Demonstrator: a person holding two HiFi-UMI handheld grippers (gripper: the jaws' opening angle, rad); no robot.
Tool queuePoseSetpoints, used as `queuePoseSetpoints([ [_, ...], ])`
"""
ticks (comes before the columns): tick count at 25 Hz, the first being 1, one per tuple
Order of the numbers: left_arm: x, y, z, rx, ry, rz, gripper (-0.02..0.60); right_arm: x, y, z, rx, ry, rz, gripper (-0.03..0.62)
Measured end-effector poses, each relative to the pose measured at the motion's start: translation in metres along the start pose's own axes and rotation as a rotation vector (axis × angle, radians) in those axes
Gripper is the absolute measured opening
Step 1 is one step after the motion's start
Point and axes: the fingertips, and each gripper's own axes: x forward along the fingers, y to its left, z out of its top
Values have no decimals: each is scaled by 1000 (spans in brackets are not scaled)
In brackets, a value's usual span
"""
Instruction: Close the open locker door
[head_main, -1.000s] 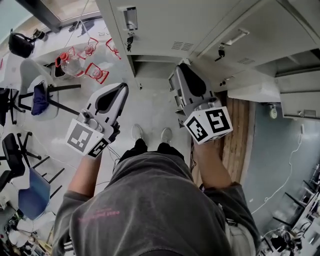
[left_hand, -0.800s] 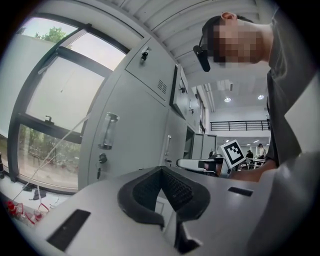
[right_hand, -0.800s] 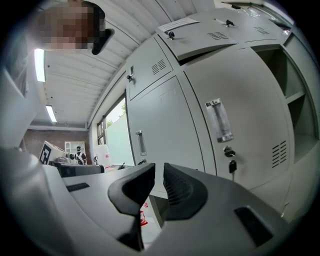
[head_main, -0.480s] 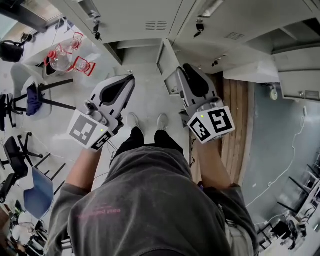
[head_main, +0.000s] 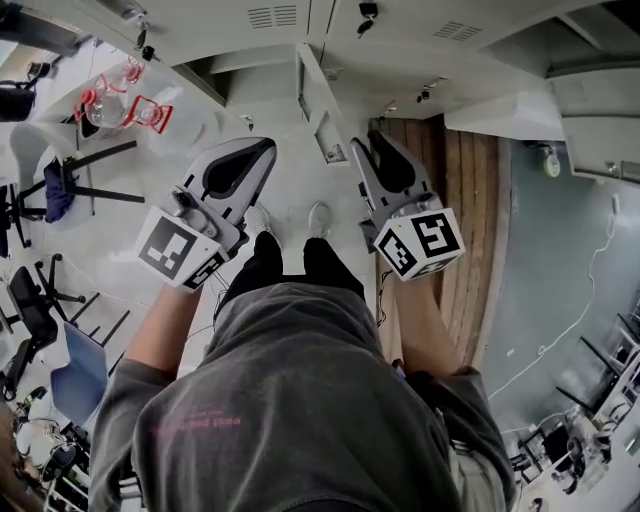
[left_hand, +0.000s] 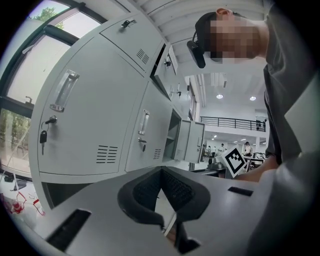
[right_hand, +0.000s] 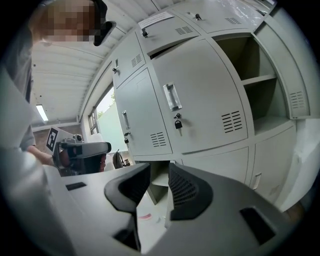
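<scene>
Grey lockers (head_main: 270, 25) run along the top of the head view. One low door (head_main: 315, 100) stands open and sticks out toward me, edge-on; the left gripper view shows it ajar (left_hand: 192, 142). My right gripper (head_main: 368, 148) is just right of that door's free edge, apart from it. Its jaws are opening with nothing between them (right_hand: 159, 172); the open lower compartment (right_hand: 156, 184) shows beyond the gap. My left gripper (head_main: 262, 148) hovers left of the door, and its pads (left_hand: 161, 172) meet at the tips, shut and holding nothing.
Further right, another locker (right_hand: 257, 85) stands open and shows its shelves. Red-framed objects (head_main: 125, 100) and office chairs (head_main: 60, 180) are on the floor to the left. A wooden floor strip (head_main: 465, 220) runs on the right. My shoes (head_main: 318, 215) are below the door.
The lockers have slid toward the top of the head view. The right gripper, earlier close against the door's edge, now stands clear to its right with its jaws wider. The left gripper rose slightly.
</scene>
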Motion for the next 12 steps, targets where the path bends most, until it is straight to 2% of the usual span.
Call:
queuePoseSetpoints([
  [5,12,-18,-16,-13,26,-15,15,-14,-16,-20,29,28,-2,113],
  [12,23,-31,-37,-34,53,-3,15,-18,-23,-50,68,82,43,129],
])
